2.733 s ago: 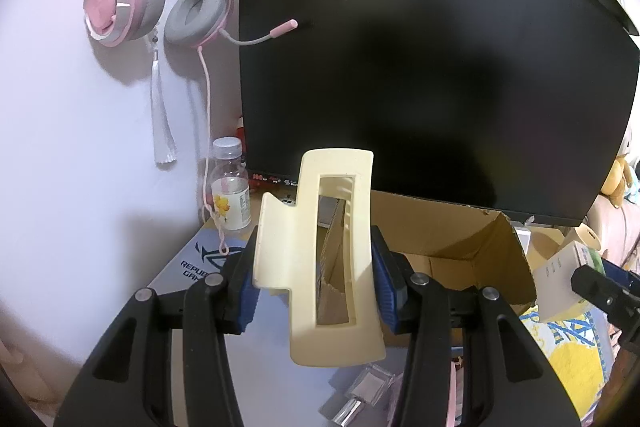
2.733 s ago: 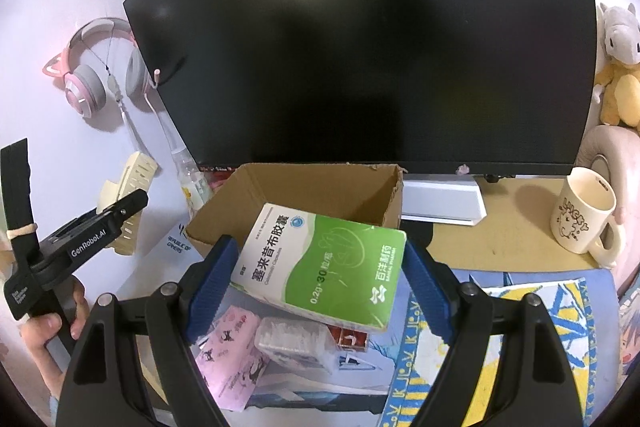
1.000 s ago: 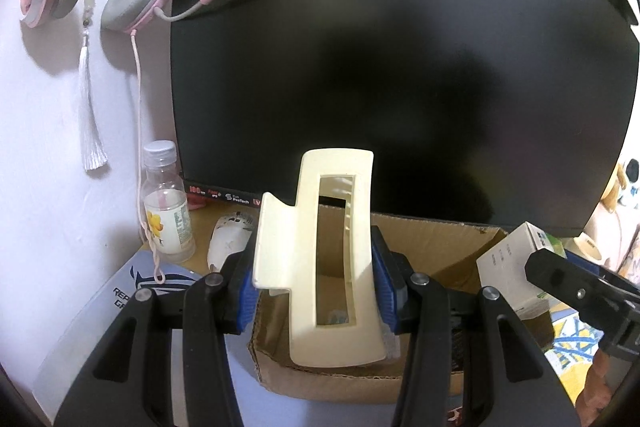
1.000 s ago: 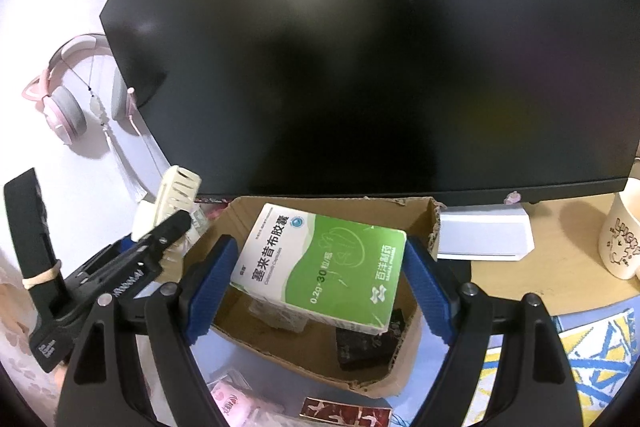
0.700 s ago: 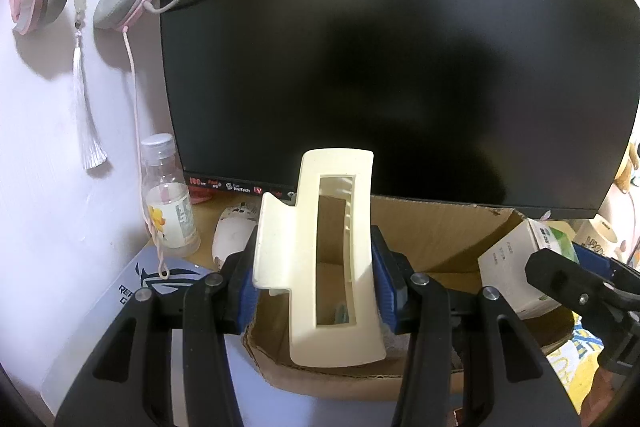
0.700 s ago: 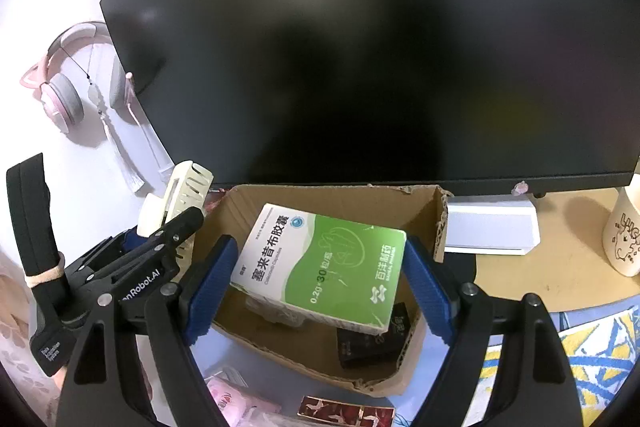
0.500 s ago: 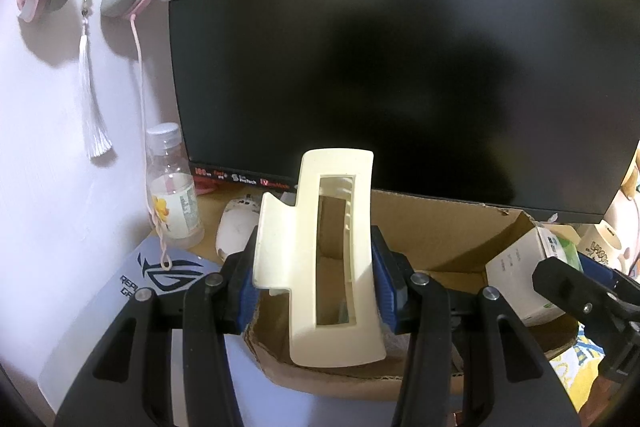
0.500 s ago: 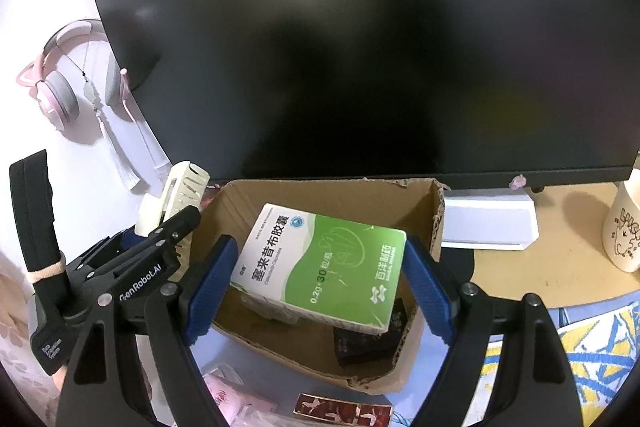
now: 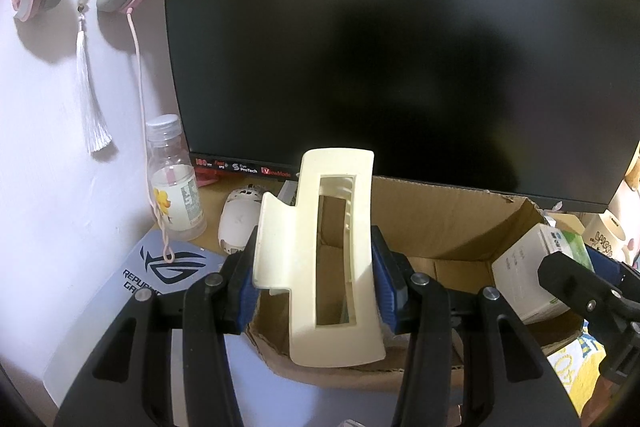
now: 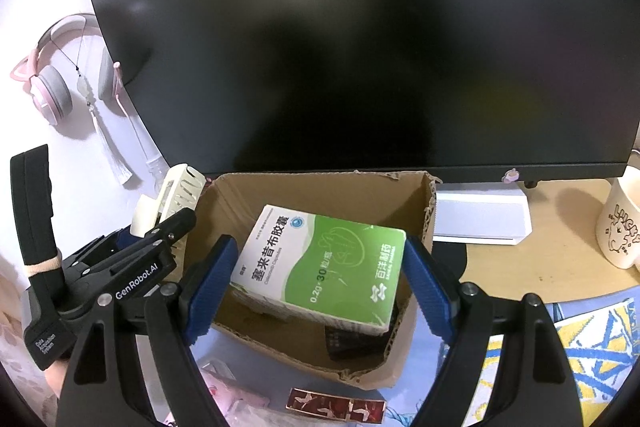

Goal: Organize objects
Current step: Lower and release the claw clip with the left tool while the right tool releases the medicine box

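Cluttered desk [image 10: 560, 211] under dark monitor [image 10: 360, 47], cardboard box [image 10: 320, 195] below both grippers: left gripper [image 9: 316, 275] clamped on cream hair claw [image 9: 332, 267], right gripper [image 10: 320, 279] on green medicine box [image 10: 332, 267].

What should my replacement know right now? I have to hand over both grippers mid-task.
Left hand-held gripper: shut on the cream hair clip, held upright over the box's left end.
Right hand-held gripper: shut on the green medicine box, over the cardboard box.
Done: a dark item lies inside.
Left: release both into the box, then gather the red case and pink packets in front of it.
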Available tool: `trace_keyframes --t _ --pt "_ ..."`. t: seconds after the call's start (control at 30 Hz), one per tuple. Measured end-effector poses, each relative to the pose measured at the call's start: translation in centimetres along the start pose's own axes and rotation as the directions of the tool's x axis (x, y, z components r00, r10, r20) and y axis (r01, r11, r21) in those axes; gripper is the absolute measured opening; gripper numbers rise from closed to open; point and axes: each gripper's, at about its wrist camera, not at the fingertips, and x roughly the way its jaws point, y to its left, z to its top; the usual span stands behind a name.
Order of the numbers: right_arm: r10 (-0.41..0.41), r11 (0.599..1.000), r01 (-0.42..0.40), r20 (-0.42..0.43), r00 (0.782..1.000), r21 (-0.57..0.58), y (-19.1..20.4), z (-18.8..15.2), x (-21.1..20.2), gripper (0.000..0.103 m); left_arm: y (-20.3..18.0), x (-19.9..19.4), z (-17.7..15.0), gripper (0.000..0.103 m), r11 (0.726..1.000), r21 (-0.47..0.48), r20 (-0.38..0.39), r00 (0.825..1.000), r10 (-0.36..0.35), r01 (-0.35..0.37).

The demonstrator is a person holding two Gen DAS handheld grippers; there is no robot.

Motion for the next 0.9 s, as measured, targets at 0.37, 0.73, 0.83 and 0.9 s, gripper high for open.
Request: trace_keyframes --t 0.37,0.73,0.83,0.9 --pt "-0.004 1.0 0.004 -0.01 1.0 -0.004 0.1 0.0 0.2 0.088 -0.5 -0.8 -0.1 0.047 1.0 0.014 -0.005 1.0 0.006 -0.006" --pt "-0.001 1.0 0.002 -0.02 1.0 0.01 -0.2 -0.1 0.3 0.088 -0.3 -0.8 0.0 0.062 0.999 0.04 0.0 1.0 0.004 -0.004" --pt "-0.001 1.0 0.001 -0.019 1.0 0.015 -0.1 -0.1 0.3 0.088 0.6 -1.4 0.0 0.071 1.0 0.021 0.013 1.0 0.009 -0.01" --pt "0.002 1.0 -0.002 -0.019 1.0 0.021 -0.1 -0.1 0.3 0.088 1.3 -1.6 0.1 0.077 1.0 0.008 -0.002 1.0 0.015 -0.015"
